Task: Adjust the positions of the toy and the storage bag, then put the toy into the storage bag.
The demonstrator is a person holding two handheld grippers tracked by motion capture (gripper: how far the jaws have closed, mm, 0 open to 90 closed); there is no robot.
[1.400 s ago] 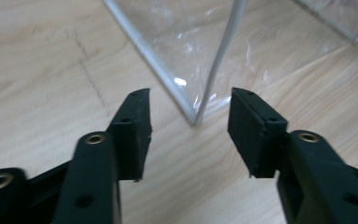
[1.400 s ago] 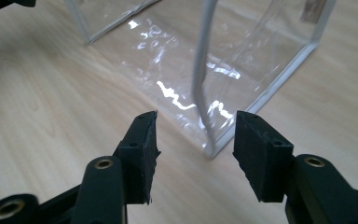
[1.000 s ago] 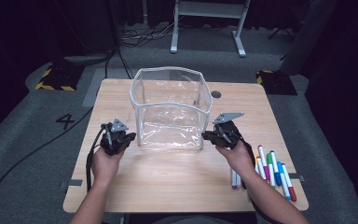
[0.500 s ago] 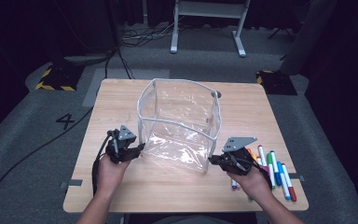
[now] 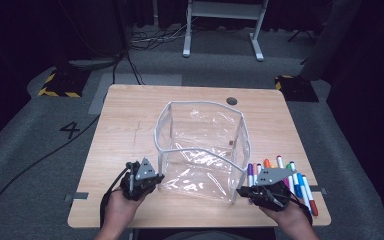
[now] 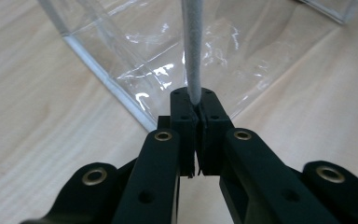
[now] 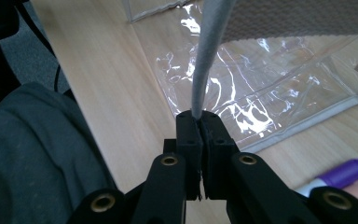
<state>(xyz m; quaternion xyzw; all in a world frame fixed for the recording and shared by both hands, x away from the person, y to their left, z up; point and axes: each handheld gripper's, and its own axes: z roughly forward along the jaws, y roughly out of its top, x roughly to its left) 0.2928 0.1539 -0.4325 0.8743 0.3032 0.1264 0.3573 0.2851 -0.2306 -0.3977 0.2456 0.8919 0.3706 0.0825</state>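
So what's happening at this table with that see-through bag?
A person holds a two-jaw gripper in each hand. The left gripper and the right gripper are each clamped shut on the white rim of a clear plastic bag, one at each near corner, so the bag stands open on the wooden table. A row of coloured markers lies on the table just beside the right gripper, not yet touched.

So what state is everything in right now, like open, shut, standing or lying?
Clear plastic bag with white trim: standing upright on the table, mouth open, held by its rim on both near corners.
Left claw: shut on the bag's white rim.
Right claw: shut on the bag's white rim.
Coloured marker pens: lying side by side, caps on.
Light wooden table: bare wood, level.
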